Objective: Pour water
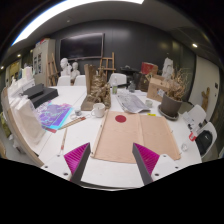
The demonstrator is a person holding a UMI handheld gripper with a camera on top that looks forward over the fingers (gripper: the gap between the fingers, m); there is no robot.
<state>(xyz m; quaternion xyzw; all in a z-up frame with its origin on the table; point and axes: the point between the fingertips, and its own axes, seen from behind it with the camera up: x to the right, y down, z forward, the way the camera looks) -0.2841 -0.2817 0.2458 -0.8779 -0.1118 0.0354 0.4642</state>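
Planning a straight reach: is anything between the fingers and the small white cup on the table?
Only a flat tan folder, lying just ahead of the open gripper. The cup stands beyond the folder's far left corner. Nothing upright visibly blocks the way.

From my gripper (113, 160), fingers spread with a gap between them, the table (100, 172) stretches ahead. At twelve o'clock just beyond the fingertips lies a flat paper sheet (135, 135). At ten o'clock rests a book (55, 117), and a small cup (99, 110) stands between it and the sheet. At one o'clock sits a potted plant (171, 103). Far behind, against the wall, stand busts (68, 70) and an easel (104, 72).
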